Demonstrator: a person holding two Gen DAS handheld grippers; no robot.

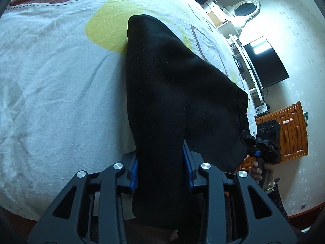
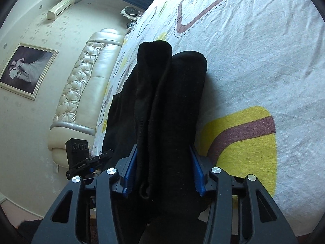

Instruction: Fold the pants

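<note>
The black pants (image 1: 172, 85) hang lifted over the bed, stretched between both grippers. My left gripper (image 1: 160, 162) is shut on one end of the fabric, which bunches between its blue pads (image 1: 134, 172). My right gripper (image 2: 164, 172) is shut on the other end, with thick doubled folds of the pants (image 2: 162, 101) between its blue pads (image 2: 197, 174). The right gripper also shows in the left wrist view (image 1: 262, 144), clamped on the pants' far corner. The left gripper shows in the right wrist view (image 2: 89, 160), beside the fabric's edge.
The bed (image 1: 50, 81) has a white sheet with yellow and brown shapes (image 2: 254, 138). A cream tufted headboard (image 2: 81, 85) lies to the left in the right wrist view. A TV (image 1: 266, 63) and a wooden cabinet (image 1: 290, 130) stand beyond the bed's edge.
</note>
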